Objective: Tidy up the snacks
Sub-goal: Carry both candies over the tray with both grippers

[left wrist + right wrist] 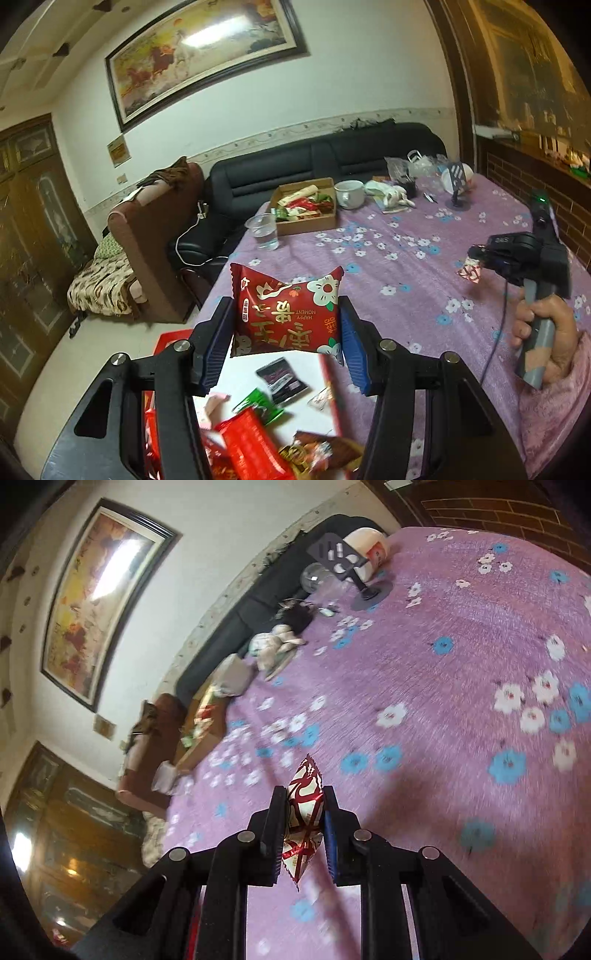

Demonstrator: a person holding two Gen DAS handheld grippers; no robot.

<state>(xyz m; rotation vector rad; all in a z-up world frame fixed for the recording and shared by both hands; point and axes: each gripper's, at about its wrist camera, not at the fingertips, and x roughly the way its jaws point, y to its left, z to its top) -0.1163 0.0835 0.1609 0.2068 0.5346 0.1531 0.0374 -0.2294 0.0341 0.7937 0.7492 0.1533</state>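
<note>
Left wrist view:
L gripper: left gripper (286, 332) has its blue-padded fingers (218, 336) clamped on the two side edges of a puffy red foil snack packet w/ white flowers and gold lettering (286, 314).
Packet pos: held in the air above a red-rimmed tray w/ white floor (236, 373); not touching it.
Tray: loose snacks inside, incl. a small black wrapper (281, 376), a green packet (260, 402), a red packet (247, 439); blurred toward the bottom.
Table: purple cloth w/ white and blue flowers (406, 258); far end has a brown cardboard box of assorted snacks (304, 205), a clear plastic cup (264, 230), a white mug (349, 194).
R side seen from here: right gripper (474, 258) held by the person's hand (546, 332), pinching a small red-and-white foil candy wrapper (469, 269) above the cloth.

Right wrist view:
R gripper: fingers closed on the candy's flat faces, mid-body, both twisted ends sticking out; image motion-blurred.
Candy pos: in the air over the flowered cloth, clear of it.

Handling (judgement):
Packet: light, air-filled, soft; foil prob. slick. Side-edge grip ok; squeeze lightly or contents may crush.
Candy: v. light, crinkly, can slip; hold mid-body, not the ends.
</note>
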